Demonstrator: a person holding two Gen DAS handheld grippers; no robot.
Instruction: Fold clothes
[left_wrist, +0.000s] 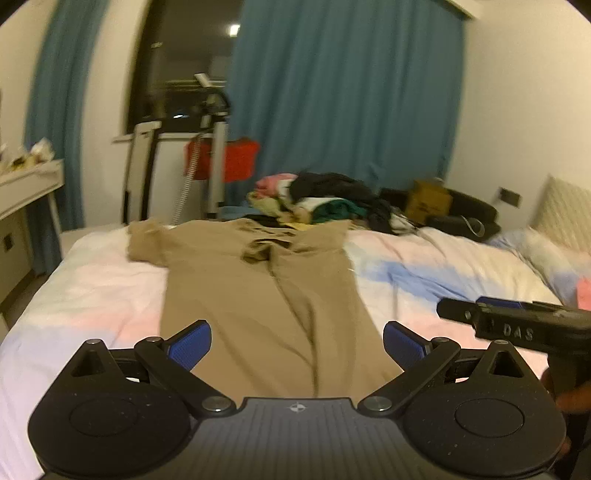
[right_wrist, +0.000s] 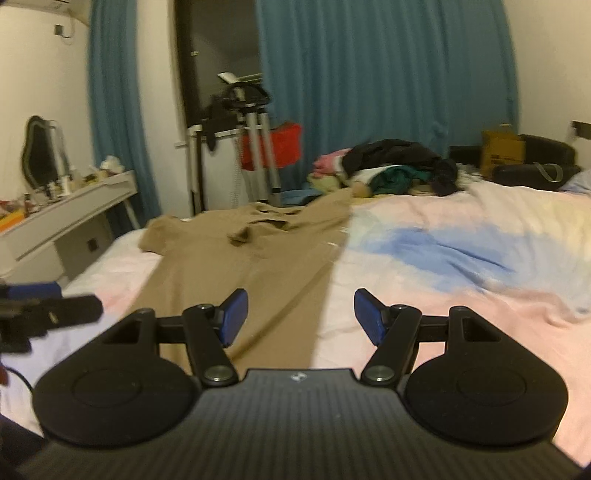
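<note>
A tan garment (left_wrist: 266, 295) lies spread lengthwise on the bed, its collar end far from me and one sleeve bunched at the far left. It also shows in the right wrist view (right_wrist: 258, 258). My left gripper (left_wrist: 297, 345) is open and empty, hovering over the garment's near hem. My right gripper (right_wrist: 299, 317) is open and empty, above the garment's right edge near its hem. The right gripper shows at the right of the left wrist view (left_wrist: 517, 325). The left gripper shows at the left of the right wrist view (right_wrist: 48, 310).
The bed (left_wrist: 424, 273) has a pink, white and blue sheet. A pile of mixed clothes (left_wrist: 321, 199) sits at its far side, with a brown box (left_wrist: 428, 201) and black bags. A white desk (right_wrist: 74, 214) stands left. Blue curtains (left_wrist: 343, 92), a red item and a stand are behind.
</note>
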